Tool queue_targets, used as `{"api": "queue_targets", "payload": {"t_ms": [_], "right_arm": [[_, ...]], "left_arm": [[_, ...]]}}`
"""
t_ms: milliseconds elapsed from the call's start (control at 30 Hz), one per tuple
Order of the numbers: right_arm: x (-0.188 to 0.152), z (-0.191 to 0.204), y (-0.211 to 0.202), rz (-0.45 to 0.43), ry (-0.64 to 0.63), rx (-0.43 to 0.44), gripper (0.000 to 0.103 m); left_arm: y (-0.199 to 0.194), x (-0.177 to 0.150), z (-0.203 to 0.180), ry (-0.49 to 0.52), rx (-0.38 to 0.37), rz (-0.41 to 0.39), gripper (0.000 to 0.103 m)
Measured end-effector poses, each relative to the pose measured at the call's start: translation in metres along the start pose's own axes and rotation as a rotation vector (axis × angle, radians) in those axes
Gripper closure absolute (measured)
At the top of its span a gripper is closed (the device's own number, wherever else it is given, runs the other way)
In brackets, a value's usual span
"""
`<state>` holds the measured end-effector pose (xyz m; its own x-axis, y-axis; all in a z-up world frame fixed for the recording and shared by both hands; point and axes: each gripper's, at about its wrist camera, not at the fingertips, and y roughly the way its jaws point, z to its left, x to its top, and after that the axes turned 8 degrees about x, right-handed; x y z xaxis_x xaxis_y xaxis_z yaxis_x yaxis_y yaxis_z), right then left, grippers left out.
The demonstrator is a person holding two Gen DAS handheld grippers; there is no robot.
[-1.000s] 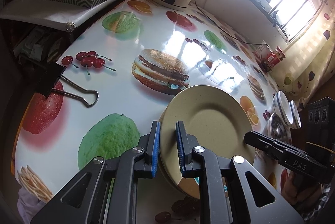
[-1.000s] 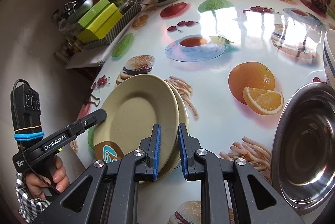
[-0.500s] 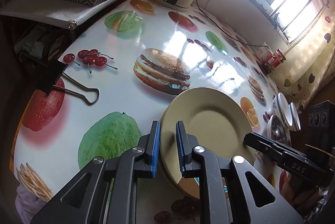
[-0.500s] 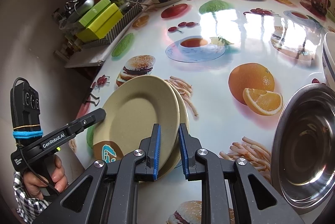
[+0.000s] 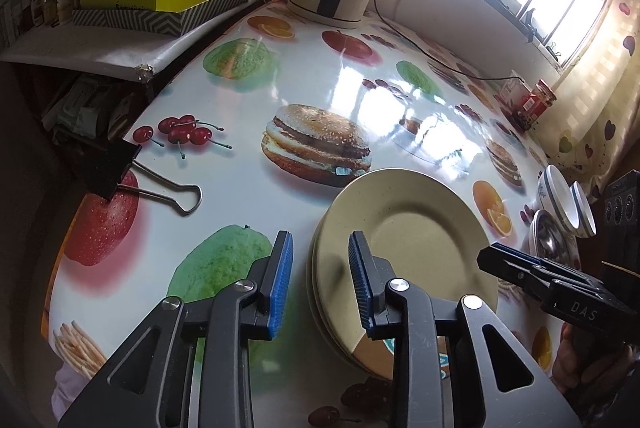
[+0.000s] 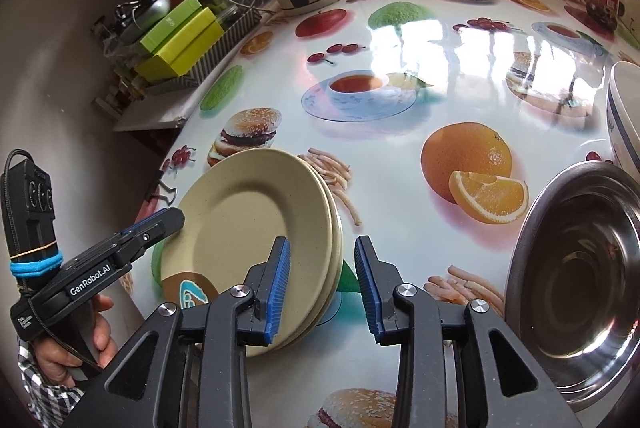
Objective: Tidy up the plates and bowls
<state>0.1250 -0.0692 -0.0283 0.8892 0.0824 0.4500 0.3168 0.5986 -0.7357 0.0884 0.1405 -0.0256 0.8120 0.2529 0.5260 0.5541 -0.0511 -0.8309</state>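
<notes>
left wrist: both grippers' jaws opening around stacked plates (image 5: 404, 228).

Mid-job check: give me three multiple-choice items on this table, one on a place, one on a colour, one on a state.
1. Steel bowl sits where, in the right wrist view?
A right of the plates
B on the plates
C behind the kettle

2. Plates colour?
A blue
B beige
C red

3. Plates are:
A scattered
B upright
C stacked

A: the bowl stands apart at the right edge.
B: the faces are pale beige.
C: rims lie layered on the table, between the opening jaws of the right gripper.
</notes>
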Motion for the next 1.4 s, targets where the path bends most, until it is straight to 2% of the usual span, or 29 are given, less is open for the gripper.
{"api": "queue_targets", "payload": {"t_ms": [67, 233, 800, 1133, 1400], "right_arm": [[-0.001, -0.002, 0.001, 0.001, 0.008, -0.006, 0.064], [-0.002, -0.006, 0.005, 0.006, 0.023, -0.002, 0.062], [-0.004, -0.003, 0.016, 0.04, 0.016, 0.05, 0.062], [-0.002, -0.003, 0.021, 0.057, 0.026, 0.094, 0.061], [0.001, -0.004, 0.023, 0.058, 0.029, 0.1, 0.062]], "left_arm": [[0.001, -0.001, -0.001, 0.007, 0.001, -0.003, 0.067], [0.002, -0.004, -0.005, 0.02, 0.008, -0.004, 0.064], [0.012, -0.006, -0.012, 0.019, -0.012, 0.027, 0.064], [0.013, -0.004, -0.003, -0.008, -0.027, 0.038, 0.064], [0.016, -0.007, 0.0, -0.046, -0.073, 0.057, 0.064]]}}
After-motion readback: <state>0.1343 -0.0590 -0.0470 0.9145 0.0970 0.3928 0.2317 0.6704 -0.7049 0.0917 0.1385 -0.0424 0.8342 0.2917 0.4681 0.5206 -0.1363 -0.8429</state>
